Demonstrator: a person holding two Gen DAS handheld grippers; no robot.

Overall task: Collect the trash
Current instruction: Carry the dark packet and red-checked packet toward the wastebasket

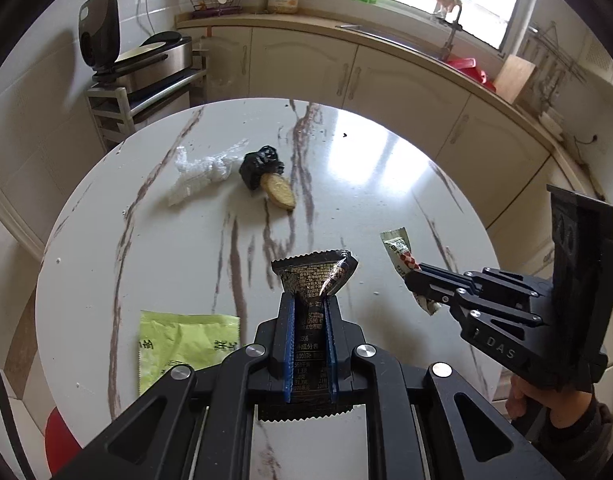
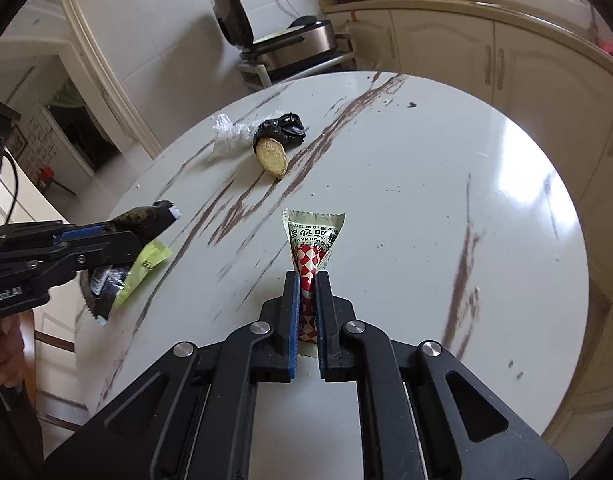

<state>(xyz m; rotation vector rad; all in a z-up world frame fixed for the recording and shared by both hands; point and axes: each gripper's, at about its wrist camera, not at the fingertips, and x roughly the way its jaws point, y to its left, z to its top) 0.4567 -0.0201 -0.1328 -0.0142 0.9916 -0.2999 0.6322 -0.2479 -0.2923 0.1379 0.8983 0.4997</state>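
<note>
My left gripper [image 1: 309, 300] is shut on a black-and-gold snack wrapper [image 1: 316, 276] and holds it above the round marble table [image 1: 386, 184]. My right gripper [image 2: 306, 280] is shut on a red-checked, cream snack wrapper [image 2: 311, 240], also above the table. Each gripper shows in the other's view: the right gripper [image 1: 412, 276] at the right, the left gripper [image 2: 146, 226] at the left. A green packet [image 1: 186, 344] lies flat near the table's front left edge. Far across lie a crumpled clear plastic wrap [image 1: 198, 176], a black crumpled bag [image 1: 262, 166] and a round biscuit [image 1: 280, 192].
A kitchen counter with cream cabinets [image 1: 306, 64] curves behind the table, with a sink and a red basin [image 1: 466, 66]. A metal rack with an open appliance [image 1: 146, 64] stands at the back left. A red stool [image 1: 60, 436] sits below the table's left edge.
</note>
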